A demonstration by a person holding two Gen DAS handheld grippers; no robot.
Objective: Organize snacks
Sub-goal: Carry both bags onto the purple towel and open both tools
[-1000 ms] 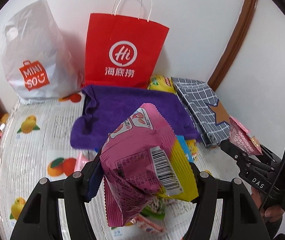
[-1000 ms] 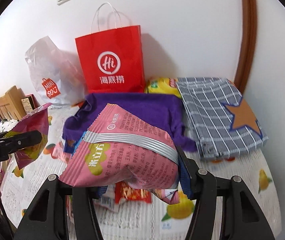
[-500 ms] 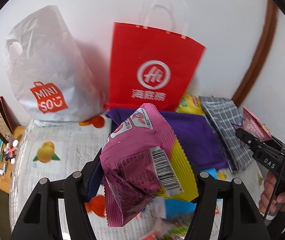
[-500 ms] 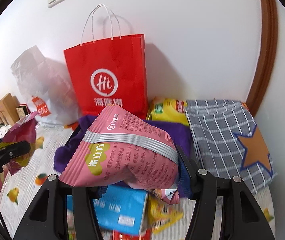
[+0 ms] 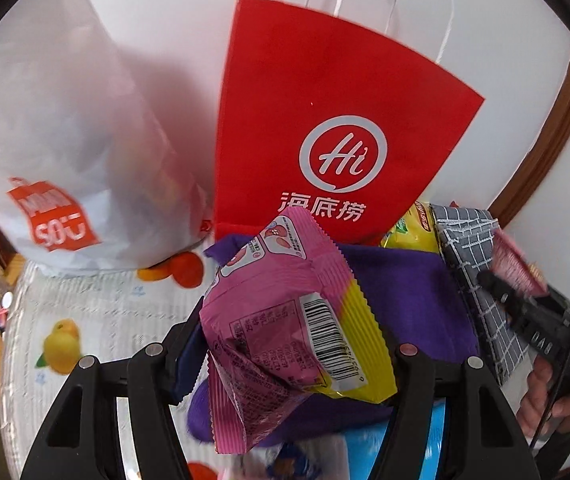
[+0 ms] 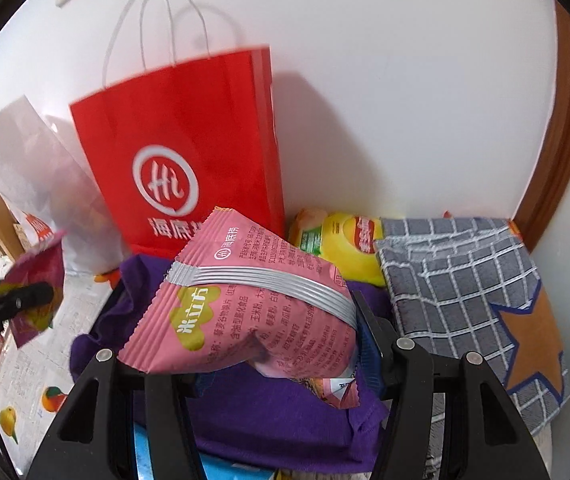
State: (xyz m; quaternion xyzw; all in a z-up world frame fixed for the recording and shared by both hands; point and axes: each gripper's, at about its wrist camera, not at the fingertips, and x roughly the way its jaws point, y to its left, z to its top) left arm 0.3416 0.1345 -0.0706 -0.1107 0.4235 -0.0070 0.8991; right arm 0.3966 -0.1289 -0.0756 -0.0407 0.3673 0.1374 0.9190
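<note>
Before the stiff red paper bag (image 5: pixel 325 120), two crinkly, serrated-edged foil packets (image 5: pixel 285 320), gripper-pinched.

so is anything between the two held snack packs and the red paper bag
Nothing visible blocks either pink snack pack from the red bag; only the low purple cloth lies below. The bag's opening is not visible.

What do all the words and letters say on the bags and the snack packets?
"Hi" in a white ring, with "海底捞" below: red paper bag.
"SOU", top row blurred: orange patch on the white plastic bag.
"海底捞" and "米立方": pink packet in the right gripper.
Barcode digits and small print: pink and yellow packet in the left gripper, too small to read.
Yellow packet: label too blurred.
</note>
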